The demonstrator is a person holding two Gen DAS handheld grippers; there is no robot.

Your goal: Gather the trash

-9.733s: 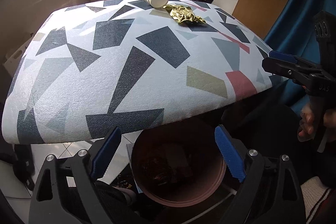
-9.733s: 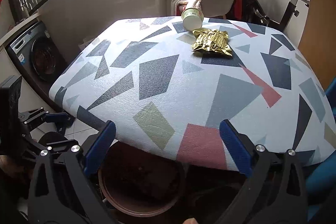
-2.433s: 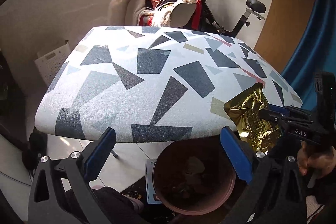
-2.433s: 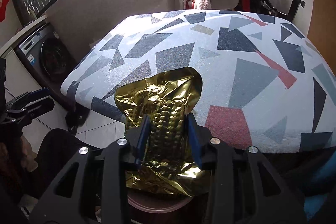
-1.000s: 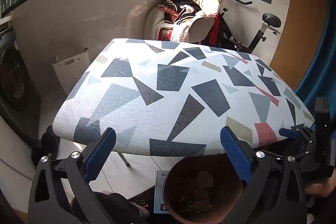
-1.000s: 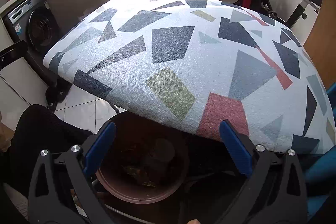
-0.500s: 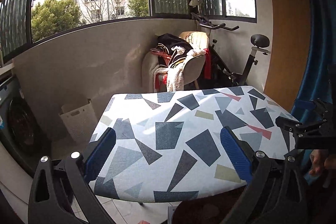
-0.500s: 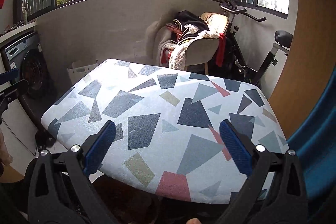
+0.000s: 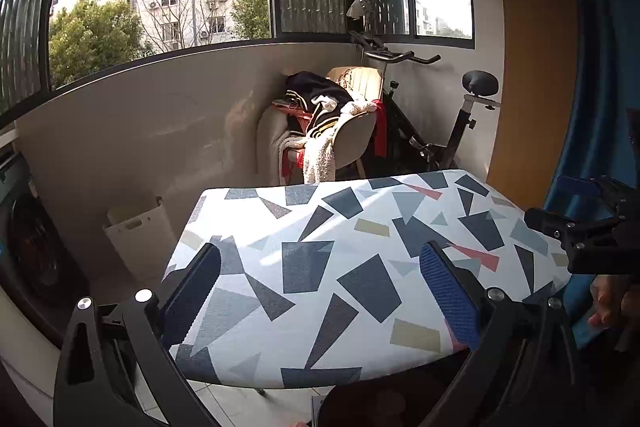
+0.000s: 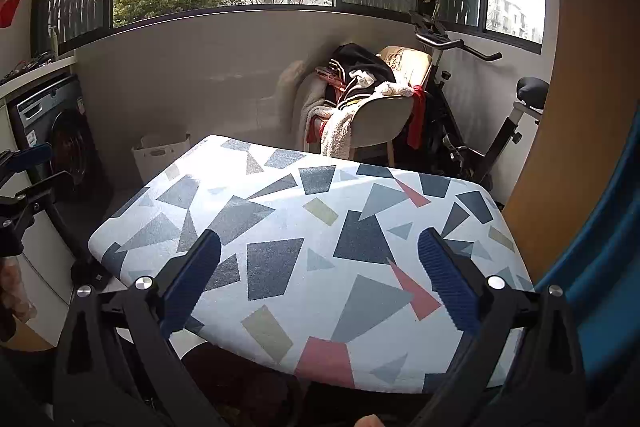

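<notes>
The patterned table [image 9: 348, 267] carries no trash in either view. Below its near edge only a dark sliver of the brown bin [image 9: 372, 405] shows, and its shadowed inside [image 10: 248, 391] appears under the tabletop in the right wrist view. My left gripper [image 9: 320, 291] is open, held above the near edge with nothing between its blue pads. My right gripper [image 10: 320, 283] is open too and holds nothing. Each gripper appears in the other's view: the right gripper [image 9: 556, 201] at the table's right side, the left gripper [image 10: 44, 167] at the far left.
A chair piled with clothes [image 9: 332, 123] and an exercise bike [image 9: 460, 131] stand behind the table. A white basket [image 9: 136, 227] sits against the wall on the left, a washing machine [image 10: 60, 143] further left. A blue curtain [image 10: 600, 267] hangs on the right. A hand [image 9: 608, 303] holds the right gripper.
The cup and gold wrapper have left the table; the right gripper let go of the wrapper over the bin. Both grippers have since risen and tilted up, away from the bin.
</notes>
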